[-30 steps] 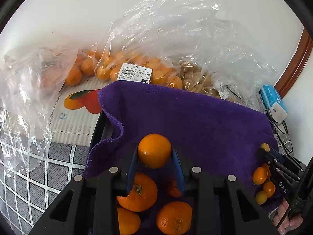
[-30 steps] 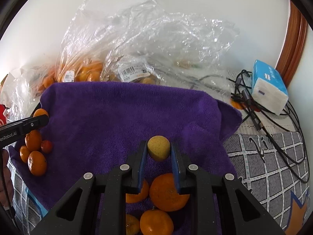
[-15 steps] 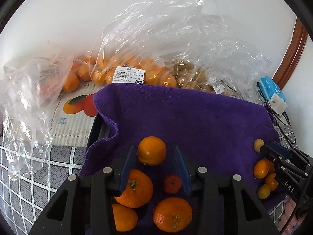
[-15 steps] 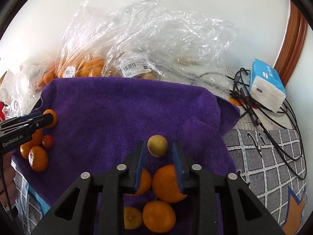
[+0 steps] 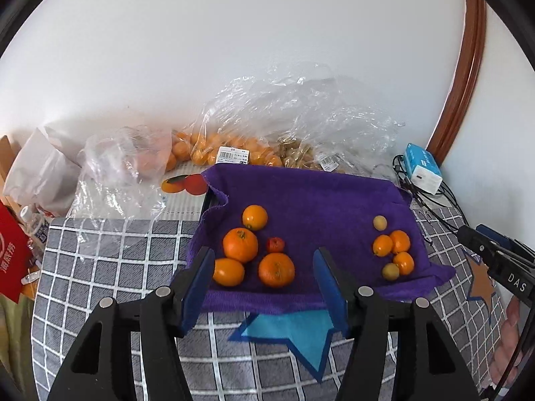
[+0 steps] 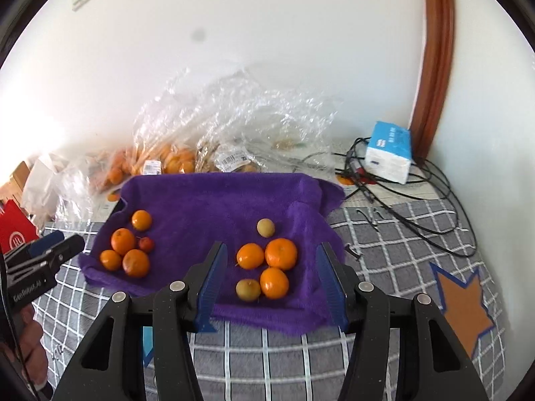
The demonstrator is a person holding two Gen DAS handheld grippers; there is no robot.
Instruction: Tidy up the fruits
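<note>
A purple towel (image 5: 317,197) (image 6: 217,197) carries two groups of fruit. The left group holds several oranges (image 5: 240,245) (image 6: 123,241) and a small red fruit (image 5: 275,244). To the right lie smaller oranges (image 5: 400,241) (image 6: 281,253) and two yellowish fruits (image 5: 380,223) (image 6: 265,227). My left gripper (image 5: 263,252) hovers above and in front of the left group, jaws opening, with nothing between them. Over the right group my right gripper (image 6: 271,247) hangs the same way, jaws opening and empty. Each gripper also shows at the edge of the other's view.
Clear plastic bags of oranges (image 5: 214,150) (image 6: 174,160) lie along the white wall behind the towel. A blue and white tissue pack (image 6: 389,155) and black cables (image 6: 418,200) sit at the right. Grey checked cloth (image 5: 110,260) covers the surface; a red bag (image 5: 11,257) stands left.
The left gripper let go of an orange and the right of a yellowish fruit; both fruits now rest on the towel. Both grippers widened and drew back and up.
</note>
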